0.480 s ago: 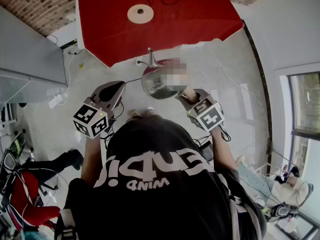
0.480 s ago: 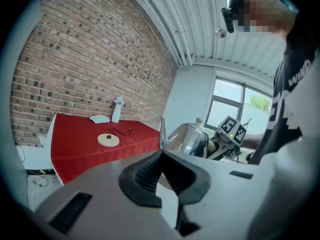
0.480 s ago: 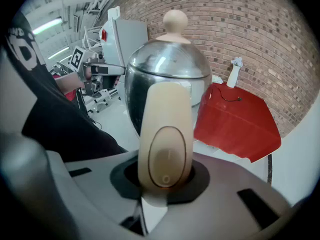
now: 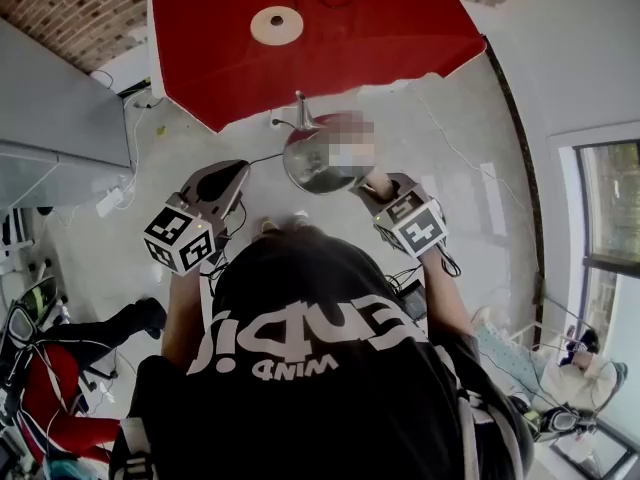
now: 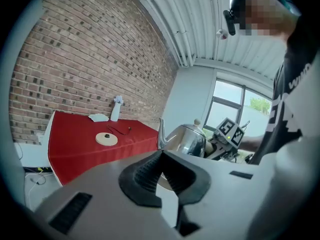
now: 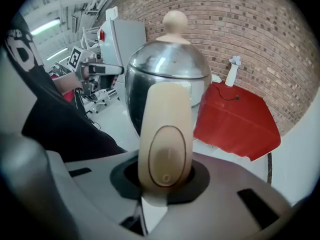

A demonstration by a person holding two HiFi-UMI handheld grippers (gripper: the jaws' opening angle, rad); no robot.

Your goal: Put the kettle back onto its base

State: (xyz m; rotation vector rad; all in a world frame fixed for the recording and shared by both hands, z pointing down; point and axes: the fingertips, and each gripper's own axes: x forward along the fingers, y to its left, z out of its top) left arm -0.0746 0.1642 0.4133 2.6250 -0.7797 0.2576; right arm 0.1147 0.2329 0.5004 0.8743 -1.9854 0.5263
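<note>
Shiny steel round-bellied kettle aloft over floor, short of red-clothed table, well apart from round cream base. Right gripper clamped on cream handle. Left gripper closed, empty.

Step, judged: carry level, centre bottom over base, lower straight.

Kettle upright, knob up. Spout-to-handle axis runs away from person, spout toward table.

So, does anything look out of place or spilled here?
Only the kettle: the right claw holds it above the floor, while its round base lies bare on the red table. No spill shows.
</note>
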